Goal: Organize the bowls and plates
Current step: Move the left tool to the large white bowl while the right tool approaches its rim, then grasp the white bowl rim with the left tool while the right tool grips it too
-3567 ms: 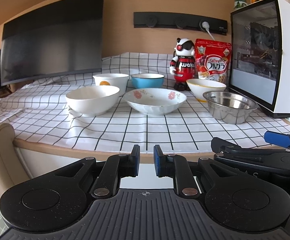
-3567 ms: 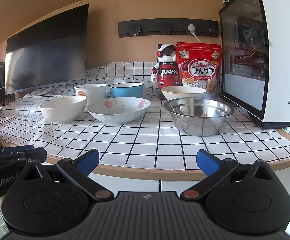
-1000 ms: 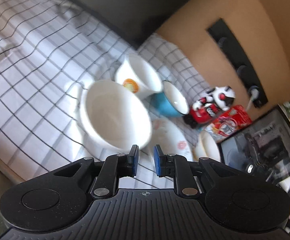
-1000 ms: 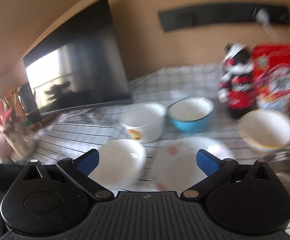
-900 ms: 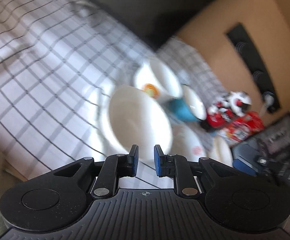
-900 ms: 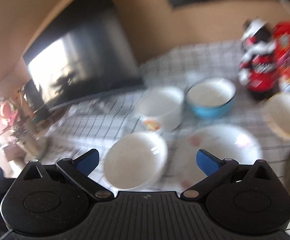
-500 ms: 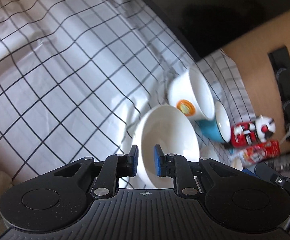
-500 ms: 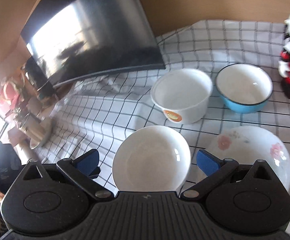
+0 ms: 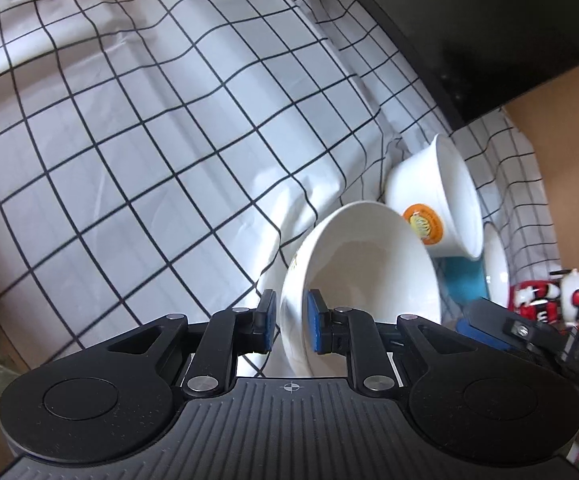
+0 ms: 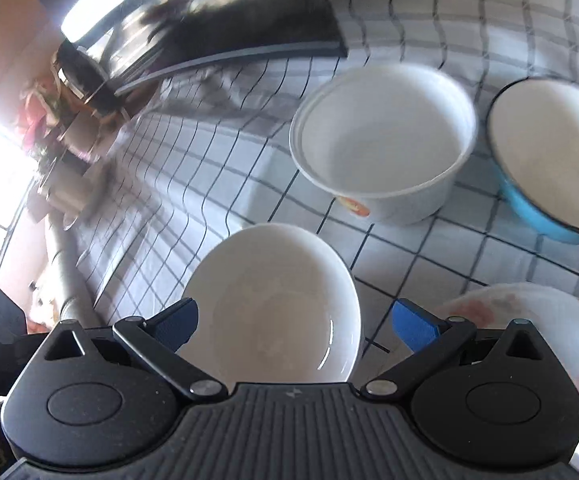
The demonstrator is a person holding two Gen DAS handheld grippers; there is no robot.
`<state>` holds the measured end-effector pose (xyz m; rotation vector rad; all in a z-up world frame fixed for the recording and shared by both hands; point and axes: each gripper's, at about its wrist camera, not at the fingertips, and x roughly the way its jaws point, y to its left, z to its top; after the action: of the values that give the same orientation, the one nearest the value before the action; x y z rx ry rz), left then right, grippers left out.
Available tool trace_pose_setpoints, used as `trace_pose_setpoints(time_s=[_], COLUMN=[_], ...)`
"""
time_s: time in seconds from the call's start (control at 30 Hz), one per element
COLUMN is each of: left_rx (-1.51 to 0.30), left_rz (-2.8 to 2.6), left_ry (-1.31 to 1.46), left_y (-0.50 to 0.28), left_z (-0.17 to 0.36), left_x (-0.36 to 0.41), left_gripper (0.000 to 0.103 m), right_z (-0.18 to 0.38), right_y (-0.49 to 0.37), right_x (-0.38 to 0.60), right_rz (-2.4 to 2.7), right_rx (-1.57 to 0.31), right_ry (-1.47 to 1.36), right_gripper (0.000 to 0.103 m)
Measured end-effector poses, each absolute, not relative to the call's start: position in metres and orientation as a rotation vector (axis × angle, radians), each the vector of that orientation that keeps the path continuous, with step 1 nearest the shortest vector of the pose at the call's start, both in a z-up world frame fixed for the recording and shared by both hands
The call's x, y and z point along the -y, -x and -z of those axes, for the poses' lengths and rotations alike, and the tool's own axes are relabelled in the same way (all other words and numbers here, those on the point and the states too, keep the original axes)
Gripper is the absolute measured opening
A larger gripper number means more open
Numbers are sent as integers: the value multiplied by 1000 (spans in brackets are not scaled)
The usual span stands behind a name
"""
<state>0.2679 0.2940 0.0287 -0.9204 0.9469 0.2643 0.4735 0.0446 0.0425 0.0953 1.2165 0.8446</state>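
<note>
Straddling the white bowl's (image 9: 353, 276) rim, the left gripper (image 9: 292, 322) stood nearly closed.
Its pads flanked the wall; the right gripper (image 10: 293, 326) hovered wide open, empty, above.

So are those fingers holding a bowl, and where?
The left gripper has the plain white bowl by its rim, one finger inside, one outside. The right gripper is open around it, holding nothing.

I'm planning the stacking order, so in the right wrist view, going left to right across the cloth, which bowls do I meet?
plain white bowl → white bowl with the orange mark → blue bowl. The flowered bowl sits nearer, at lower right, overlapping those two in the order.
</note>
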Motion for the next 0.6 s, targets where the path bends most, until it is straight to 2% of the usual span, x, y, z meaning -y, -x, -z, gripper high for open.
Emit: trace_pose_setpoints(time_s=[0.23,0.5,0.6], left_rx=[-961,-996,-1013], left_rz=[-380,-381,-360], left_ry=[910,815,771], left_y=[-275,-288,-292], left_z=[-20,-14,-11], left_x=[-282,-275,-272], left_gripper=[24,25,29], right_z=[0,12,13], right_y=[-498,-505,-508], right_x=[-69,-93,-94], right_rz=[-944,-956,-965], right_rx=[-1356,-1428,-1446], right_ry=[-78,37,38], right_gripper=[103,103,103])
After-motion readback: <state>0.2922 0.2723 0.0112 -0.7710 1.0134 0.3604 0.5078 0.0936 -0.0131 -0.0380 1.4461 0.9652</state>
